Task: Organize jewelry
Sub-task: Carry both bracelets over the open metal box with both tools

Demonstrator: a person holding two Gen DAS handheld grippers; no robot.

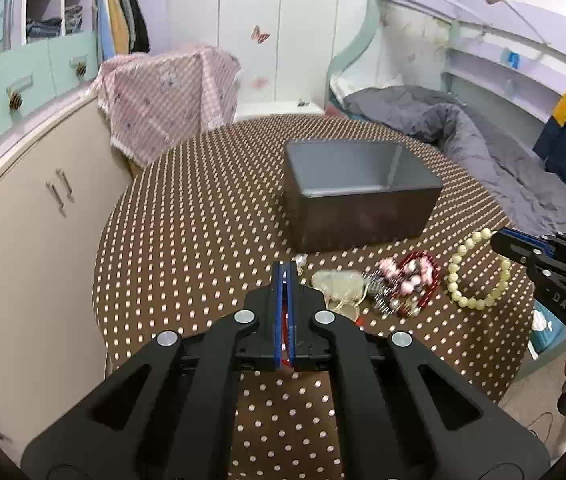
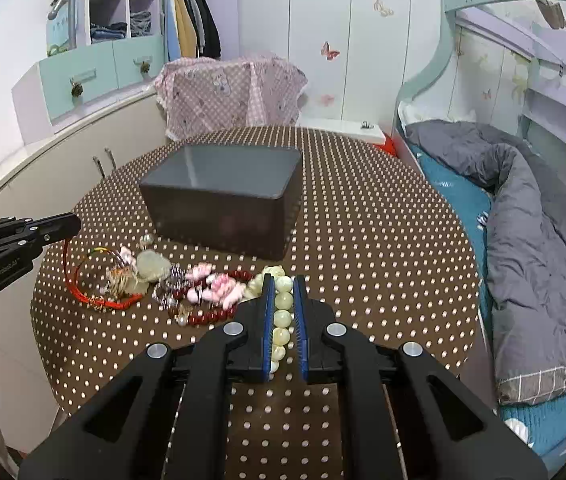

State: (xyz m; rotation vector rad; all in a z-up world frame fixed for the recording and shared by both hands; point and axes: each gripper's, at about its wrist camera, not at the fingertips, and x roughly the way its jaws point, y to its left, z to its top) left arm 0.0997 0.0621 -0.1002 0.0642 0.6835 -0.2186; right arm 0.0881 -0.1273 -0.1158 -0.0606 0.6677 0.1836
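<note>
Red cord (image 2: 83, 280) was pinched in your left gripper (image 1: 287, 276) and pale beads (image 2: 283, 312) in your right gripper (image 2: 283, 284), short of the grey box (image 2: 223, 196); lifting risked dragging the tangled pile (image 2: 187, 288) along.

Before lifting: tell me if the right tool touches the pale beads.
Touching. The right wrist view shows the right tool clamped on the pale beads.

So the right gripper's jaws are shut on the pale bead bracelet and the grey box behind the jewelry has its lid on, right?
Not quite. The grey box is open, with no lid, as the left wrist view shows. The right gripper is indeed shut on the pale bead bracelet.
</note>
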